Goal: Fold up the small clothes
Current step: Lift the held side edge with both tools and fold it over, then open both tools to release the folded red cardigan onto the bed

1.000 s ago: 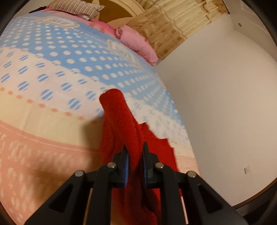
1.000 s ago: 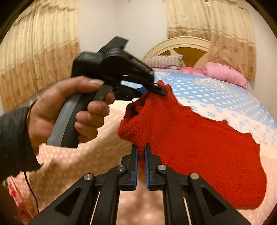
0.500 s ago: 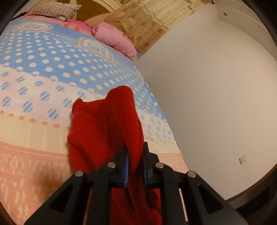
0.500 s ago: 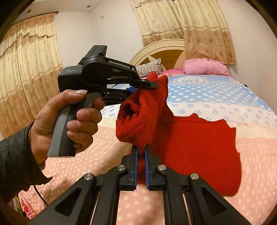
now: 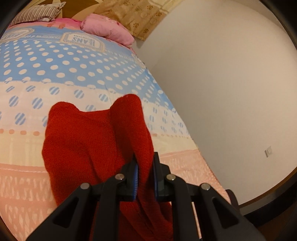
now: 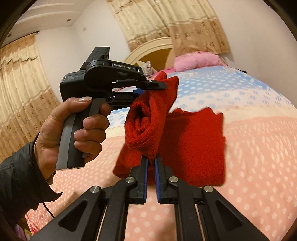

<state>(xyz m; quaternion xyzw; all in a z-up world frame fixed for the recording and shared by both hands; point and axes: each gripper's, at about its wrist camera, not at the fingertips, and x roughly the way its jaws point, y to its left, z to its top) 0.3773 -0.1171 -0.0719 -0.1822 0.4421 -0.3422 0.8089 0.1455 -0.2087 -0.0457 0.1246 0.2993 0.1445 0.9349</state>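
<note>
A small red knitted sweater (image 6: 193,144) is partly lifted off the bed, with its far part lying on the bedspread. My left gripper (image 5: 145,166) is shut on a raised fold of the red sweater (image 5: 83,140), which drapes over and below its fingers. In the right wrist view that same left gripper (image 6: 157,86), held by a hand (image 6: 74,126), pinches the sweater's upper edge. My right gripper (image 6: 151,162) is shut on the lower edge of a rolled fold of the sweater.
A bedspread (image 5: 55,61) with blue, cream and pink dotted bands covers the bed. Pink pillows (image 5: 107,31) and a striped pillow (image 5: 35,14) lie at the headboard. A white wall (image 5: 222,92) runs close along the bed's right side. Beige curtains (image 6: 167,24) hang behind.
Both grippers have carried the lifted edge across the bed, and more of the sweater now shows left of the left gripper. The views have rolled. Both grips stayed shut.
</note>
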